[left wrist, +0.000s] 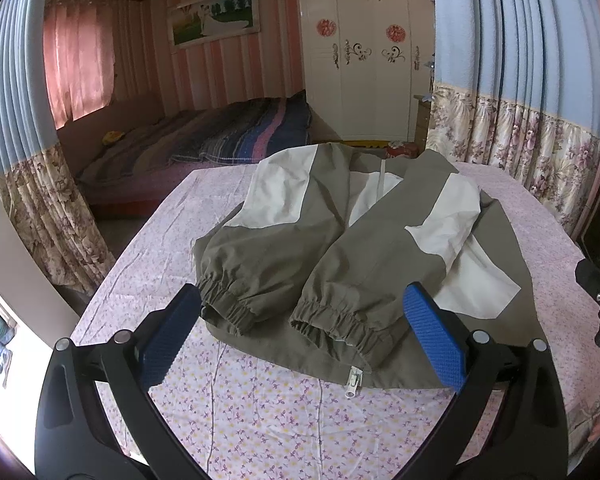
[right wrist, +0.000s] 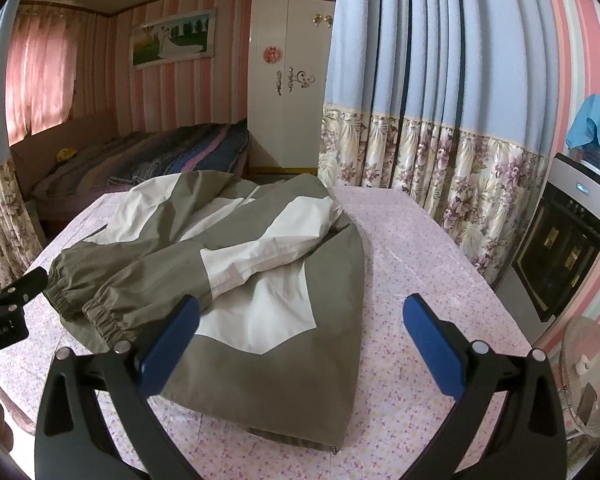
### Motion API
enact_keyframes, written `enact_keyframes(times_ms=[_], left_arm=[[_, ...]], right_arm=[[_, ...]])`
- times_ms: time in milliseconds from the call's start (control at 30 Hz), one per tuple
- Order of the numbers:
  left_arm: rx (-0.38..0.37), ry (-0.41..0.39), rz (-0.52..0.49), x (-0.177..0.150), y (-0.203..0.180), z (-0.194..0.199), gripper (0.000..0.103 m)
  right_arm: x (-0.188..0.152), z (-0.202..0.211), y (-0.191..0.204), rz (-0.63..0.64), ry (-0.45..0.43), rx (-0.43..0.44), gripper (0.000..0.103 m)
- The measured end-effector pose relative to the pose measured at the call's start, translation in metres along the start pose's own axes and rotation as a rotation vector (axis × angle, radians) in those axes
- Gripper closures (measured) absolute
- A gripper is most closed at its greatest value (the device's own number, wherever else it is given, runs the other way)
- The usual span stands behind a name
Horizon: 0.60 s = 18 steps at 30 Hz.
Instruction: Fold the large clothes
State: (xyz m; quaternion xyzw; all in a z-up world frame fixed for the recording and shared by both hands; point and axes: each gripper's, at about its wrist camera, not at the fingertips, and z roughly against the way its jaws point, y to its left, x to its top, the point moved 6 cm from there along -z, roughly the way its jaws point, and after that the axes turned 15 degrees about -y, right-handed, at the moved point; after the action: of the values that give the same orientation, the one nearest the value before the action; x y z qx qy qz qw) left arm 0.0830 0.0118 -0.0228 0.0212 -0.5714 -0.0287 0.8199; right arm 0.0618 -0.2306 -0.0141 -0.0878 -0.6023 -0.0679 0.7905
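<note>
Olive-white jacket (left wrist: 364,240) sleeves folded in | floral tablecloth (left wrist: 259,420) | both jaws open

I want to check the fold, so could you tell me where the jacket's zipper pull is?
In the left wrist view, the zipper pull lies at the near hem of the jacket, on the floral tablecloth, just below the right-hand cuff.

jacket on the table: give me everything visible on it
The jacket is olive-green with off-white panels, a thin woven shell by its look. It lies flat on the floral tablecloth, front up, both sleeves folded in across the chest, elastic cuffs side by side near the hem. A white zipper pull shows at the hem. Neither pair of open tongs touches it.
</note>
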Motion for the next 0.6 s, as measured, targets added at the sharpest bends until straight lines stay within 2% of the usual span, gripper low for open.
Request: enact_keyframes(times_ms=[600], left_arm=[[0.009, 0.014, 0.006, -0.0041, 0.0074, -0.0080, 0.003]], right_arm=[[-0.0091, -0.0062, 0.0062, 0.033, 0.004, 0.018, 0.002]])
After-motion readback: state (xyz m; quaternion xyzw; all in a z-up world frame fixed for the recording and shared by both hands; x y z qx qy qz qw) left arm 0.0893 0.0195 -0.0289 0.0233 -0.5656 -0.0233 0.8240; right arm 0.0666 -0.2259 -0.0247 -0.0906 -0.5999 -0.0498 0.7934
